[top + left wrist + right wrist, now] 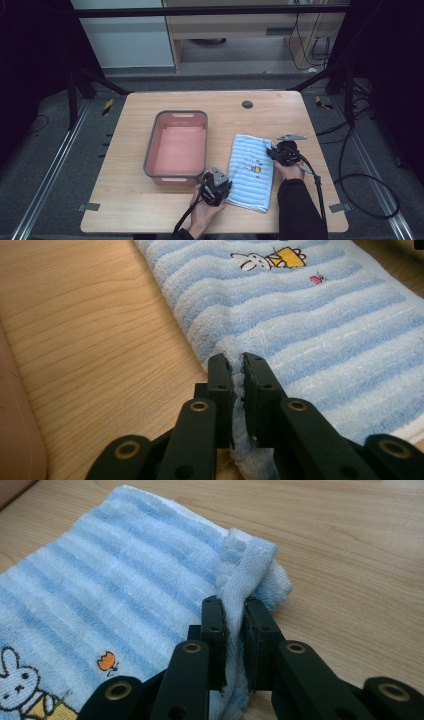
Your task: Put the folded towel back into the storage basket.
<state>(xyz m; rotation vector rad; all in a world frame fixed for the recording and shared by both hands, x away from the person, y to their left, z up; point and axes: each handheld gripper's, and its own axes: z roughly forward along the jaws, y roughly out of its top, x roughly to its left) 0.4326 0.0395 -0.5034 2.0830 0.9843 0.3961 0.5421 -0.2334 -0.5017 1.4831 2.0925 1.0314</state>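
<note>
A light blue striped towel (251,170) with a small rabbit picture lies flat on the wooden table, right of centre. My left gripper (216,187) is at the towel's near left edge, and its jaws are shut on that edge (238,385). My right gripper (286,151) is at the towel's far right edge. Its jaws pinch a raised fold of the towel (235,610). The rabbit print (267,259) shows ahead of the left jaws and at the lower left of the right gripper view (22,690).
A pink tub with a grey rim (150,150) stands left of the towel, close to the left gripper. A dark round hole (247,104) sits near the table's far edge. Cables trail from both grippers toward the near edge.
</note>
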